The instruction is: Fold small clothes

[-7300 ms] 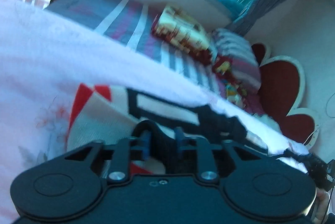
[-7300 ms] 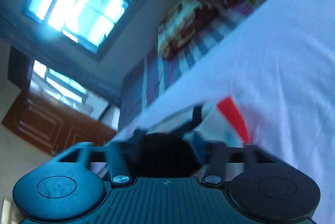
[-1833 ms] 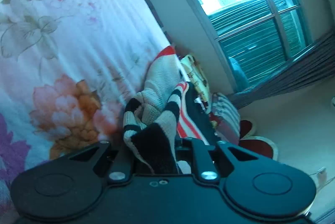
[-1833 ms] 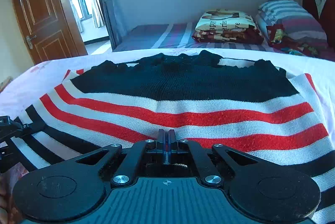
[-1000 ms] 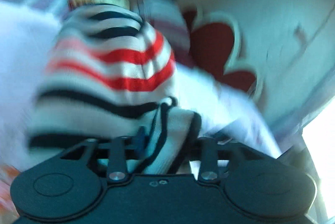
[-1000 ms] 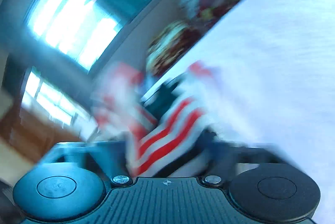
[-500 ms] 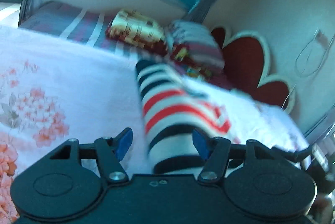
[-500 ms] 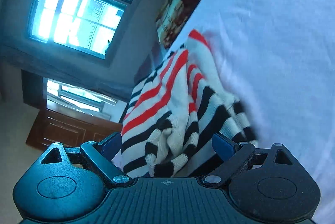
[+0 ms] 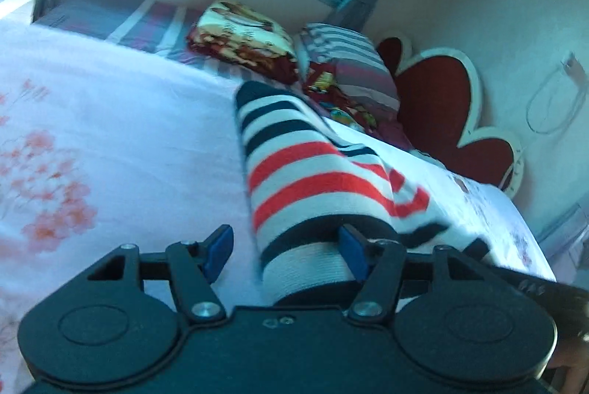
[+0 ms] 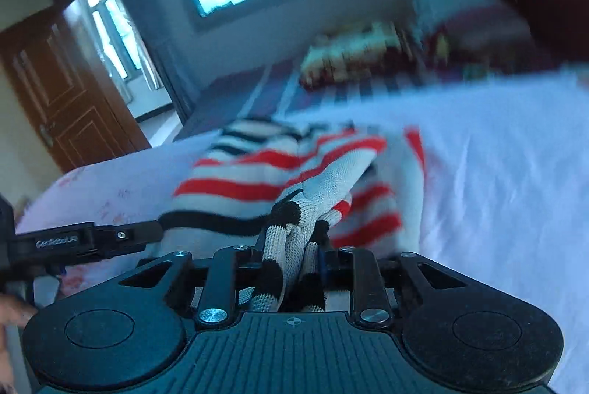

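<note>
A small knit sweater (image 9: 313, 180) with red, white and black stripes lies folded in a narrow band on the bedsheet. My left gripper (image 9: 285, 247) is open, its blue pads on either side of the sweater's near end, the right pad touching the fabric. In the right wrist view the sweater (image 10: 279, 180) lies bunched on the sheet. My right gripper (image 10: 294, 265) is shut on a striped fold of it. The left gripper's finger (image 10: 99, 239) shows at the left of that view.
The sheet (image 9: 110, 121) is white with pink flowers. At the bed's far end lie a folded patterned blanket (image 9: 243, 33), striped pillows (image 9: 349, 66) and a red heart-shaped headboard (image 9: 441, 107). A wooden door (image 10: 62, 99) stands at the left.
My right gripper was open half a second ago and has closed on the sweater's striped fold. My left gripper stays open at the sweater's near end. The right view has swung toward level.
</note>
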A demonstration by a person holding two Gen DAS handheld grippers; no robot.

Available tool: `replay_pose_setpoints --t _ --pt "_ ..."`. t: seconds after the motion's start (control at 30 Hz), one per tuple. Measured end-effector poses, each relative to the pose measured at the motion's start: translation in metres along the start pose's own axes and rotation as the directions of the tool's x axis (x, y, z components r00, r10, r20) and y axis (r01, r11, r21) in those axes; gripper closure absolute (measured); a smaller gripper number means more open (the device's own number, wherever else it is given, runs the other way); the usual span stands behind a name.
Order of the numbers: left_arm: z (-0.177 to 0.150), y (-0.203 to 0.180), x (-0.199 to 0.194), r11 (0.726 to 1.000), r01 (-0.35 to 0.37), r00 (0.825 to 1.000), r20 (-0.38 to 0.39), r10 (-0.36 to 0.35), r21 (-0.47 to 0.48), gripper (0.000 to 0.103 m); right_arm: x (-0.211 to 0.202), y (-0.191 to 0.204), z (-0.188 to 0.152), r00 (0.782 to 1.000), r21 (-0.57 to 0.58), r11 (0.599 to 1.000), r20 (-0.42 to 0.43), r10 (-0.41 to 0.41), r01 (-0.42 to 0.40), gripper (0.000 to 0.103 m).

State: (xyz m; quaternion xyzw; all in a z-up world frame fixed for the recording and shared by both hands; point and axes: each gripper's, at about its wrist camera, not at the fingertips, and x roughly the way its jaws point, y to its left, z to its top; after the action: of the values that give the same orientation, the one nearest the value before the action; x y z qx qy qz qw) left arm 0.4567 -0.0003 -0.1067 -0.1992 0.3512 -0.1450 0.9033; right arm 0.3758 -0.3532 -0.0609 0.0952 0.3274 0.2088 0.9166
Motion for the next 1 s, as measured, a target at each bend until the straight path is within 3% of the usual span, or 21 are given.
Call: replay_pose_setpoints --t 0.07,0.13,0.2,0.23,0.33,0.4,0.47,0.57,0.73,0.77,0.8,0.9,1.0 --pt "0.001 -0.014 0.006 0.998 0.008 1.0 -0.008 -0.007 0.055 0.042 -0.012 -0.002 0.005 0.998 -0.058 0.998 0.07 0.001 0.003 0.08" --pt "-0.005 -0.028 0.018 0.992 -0.03 0.998 -0.043 0.036 0.124 0.041 -0.018 -0.011 -0.004 0.997 -0.075 0.997 0.079 -0.015 0.021 0.08" --pt "-0.013 -0.042 0.034 0.978 -0.089 0.99 -0.094 0.109 0.191 0.039 0.01 -0.028 -0.027 0.999 0.005 0.999 -0.023 -0.033 0.033 0.08" --pt "-0.016 -0.049 0.038 0.967 -0.101 0.989 -0.085 0.124 0.233 0.036 0.021 -0.035 -0.038 0.996 0.021 0.998 -0.063 -0.058 0.059 0.08" --pt "-0.016 -0.06 0.035 0.946 -0.128 0.985 -0.074 0.156 0.297 0.036 0.017 -0.048 -0.047 1.0 0.122 0.992 -0.005 -0.01 0.011 0.078" --pt "-0.01 -0.053 0.025 0.954 -0.099 0.989 -0.074 0.124 0.284 0.038 0.003 -0.057 -0.044 0.998 0.186 0.982 0.061 0.005 -0.016 0.052" --pt "-0.001 -0.043 0.017 0.967 -0.061 0.996 -0.044 0.074 0.248 0.04 -0.012 -0.07 -0.036 0.991 0.23 0.973 0.131 -0.002 -0.028 0.05" --pt "0.012 -0.028 0.023 0.981 -0.051 0.998 -0.024 0.057 0.188 0.04 0.009 -0.104 -0.014 0.994 0.364 0.93 0.109 0.014 -0.053 0.05" --pt "0.027 -0.023 0.053 0.986 -0.023 0.997 -0.069 0.035 0.163 0.04 0.053 -0.131 0.015 0.999 0.413 0.91 0.009 0.04 -0.04 0.05" --pt "0.027 -0.023 0.057 0.985 -0.025 0.996 -0.078 0.038 0.168 0.037 0.059 -0.133 0.018 0.999 0.405 0.914 -0.002 0.037 -0.033 0.06" --pt "0.027 -0.026 0.061 0.978 -0.046 0.993 -0.094 0.066 0.203 0.036 0.061 -0.131 0.023 0.999 0.376 0.926 0.005 0.042 -0.041 0.089" --pt "0.021 -0.034 0.06 0.954 -0.105 0.987 -0.086 0.134 0.281 0.035 0.057 -0.105 0.032 0.995 0.146 0.988 0.088 0.043 -0.056 0.093" --pt "0.016 -0.046 0.053 0.918 -0.17 0.98 -0.04 0.197 0.359 0.035 0.053 -0.083 0.031 0.989 -0.023 0.997 0.134 0.069 -0.067 0.093"
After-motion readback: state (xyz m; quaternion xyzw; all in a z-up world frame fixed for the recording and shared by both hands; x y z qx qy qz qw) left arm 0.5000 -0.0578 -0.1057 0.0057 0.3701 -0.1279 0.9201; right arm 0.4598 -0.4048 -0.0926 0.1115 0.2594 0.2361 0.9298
